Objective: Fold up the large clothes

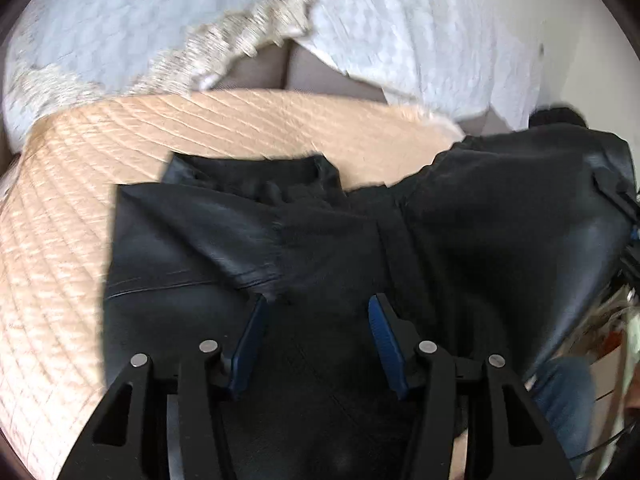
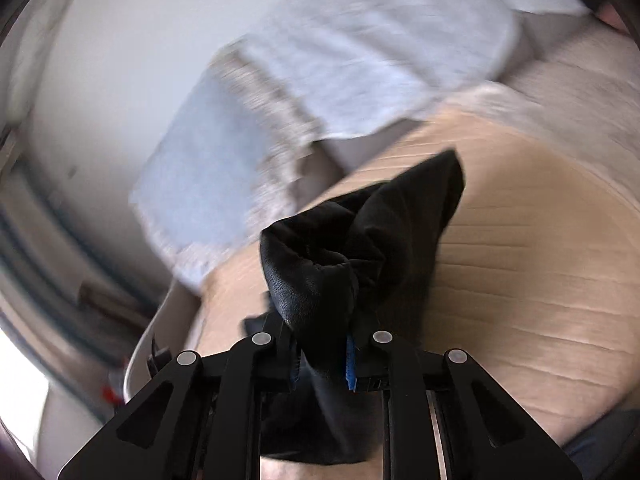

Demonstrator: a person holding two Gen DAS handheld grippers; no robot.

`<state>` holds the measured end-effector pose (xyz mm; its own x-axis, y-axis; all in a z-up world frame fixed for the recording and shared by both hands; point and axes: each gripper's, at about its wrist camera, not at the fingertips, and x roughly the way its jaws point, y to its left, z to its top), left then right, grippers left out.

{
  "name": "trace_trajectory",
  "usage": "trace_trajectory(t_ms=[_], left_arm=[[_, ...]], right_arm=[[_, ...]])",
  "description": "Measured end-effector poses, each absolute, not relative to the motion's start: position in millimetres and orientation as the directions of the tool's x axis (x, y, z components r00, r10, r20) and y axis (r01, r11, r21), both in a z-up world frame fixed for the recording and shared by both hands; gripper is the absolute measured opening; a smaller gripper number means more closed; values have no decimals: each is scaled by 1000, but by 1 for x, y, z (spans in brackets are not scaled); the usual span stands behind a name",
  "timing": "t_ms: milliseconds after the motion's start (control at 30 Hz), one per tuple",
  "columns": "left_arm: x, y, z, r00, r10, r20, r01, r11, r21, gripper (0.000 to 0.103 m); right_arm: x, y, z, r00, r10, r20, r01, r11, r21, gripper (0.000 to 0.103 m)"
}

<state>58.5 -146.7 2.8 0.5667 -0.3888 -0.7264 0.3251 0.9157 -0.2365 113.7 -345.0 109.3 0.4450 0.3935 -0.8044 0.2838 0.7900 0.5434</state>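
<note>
A black leather-like jacket (image 1: 320, 240) lies spread on a peach quilted bedspread (image 1: 60, 240). My left gripper (image 1: 318, 304) is open just above the jacket's middle, its blue pads (image 1: 248, 340) apart, holding nothing. My right gripper (image 2: 324, 360) is shut on a bunched fold of the black jacket (image 2: 344, 252) and holds it lifted above the bedspread (image 2: 520, 280). The raised part also shows at the right of the left wrist view (image 1: 560, 200).
Pale blue pillows with lace trim (image 1: 160, 28) lie at the head of the bed, also in the right wrist view (image 2: 340, 60). A white wall (image 2: 120, 40) stands beyond. The bed's edge and floor (image 2: 60, 320) are at the left.
</note>
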Motion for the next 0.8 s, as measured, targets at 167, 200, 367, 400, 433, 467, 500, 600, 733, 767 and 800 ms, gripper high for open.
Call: trace_trajectory(t_ms=[167, 200, 367, 400, 433, 467, 500, 600, 733, 767, 800], left_arm=[[30, -76, 30, 654, -344, -674, 234, 939, -253, 55], [25, -60, 32, 668, -325, -670, 205, 945, -254, 55], [2, 10, 31, 699, -244, -672, 65, 958, -280, 55], [-2, 18, 30, 699, -233, -676, 48, 958, -281, 55], [-4, 23, 28, 698, -226, -679, 37, 959, -282, 55], [-6, 28, 25, 696, -225, -682, 28, 957, -288, 55], [-6, 32, 23, 692, -227, -685, 22, 956, -294, 55], [-6, 33, 18, 683, -245, -688, 30, 951, -308, 55], [-4, 22, 28, 689, -273, -672, 68, 947, -315, 55], [-4, 20, 31, 693, -281, -664, 80, 945, -317, 55], [-3, 18, 36, 697, -289, -656, 93, 944, -318, 55]], right_arm=[[126, -253, 91, 320, 520, -792, 115, 808, 578, 17], [123, -238, 83, 287, 541, -791, 96, 805, 585, 17], [98, -158, 20, 61, 561, -826, 0, 827, 562, 17], [92, -149, 12, 38, 536, -844, -30, 844, 535, 17], [89, -143, 11, 39, 523, -851, -55, 852, 521, 17], [88, -141, 12, 49, 514, -856, -73, 857, 510, 18], [89, -140, 14, 57, 511, -858, -82, 859, 506, 19], [92, -139, 18, 55, 514, -856, -97, 856, 508, 25], [92, -142, 36, 66, 555, -829, -130, 829, 545, 50], [92, -143, 43, 68, 574, -816, -137, 815, 562, 52], [92, -145, 52, 75, 594, -801, -150, 801, 580, 52]])
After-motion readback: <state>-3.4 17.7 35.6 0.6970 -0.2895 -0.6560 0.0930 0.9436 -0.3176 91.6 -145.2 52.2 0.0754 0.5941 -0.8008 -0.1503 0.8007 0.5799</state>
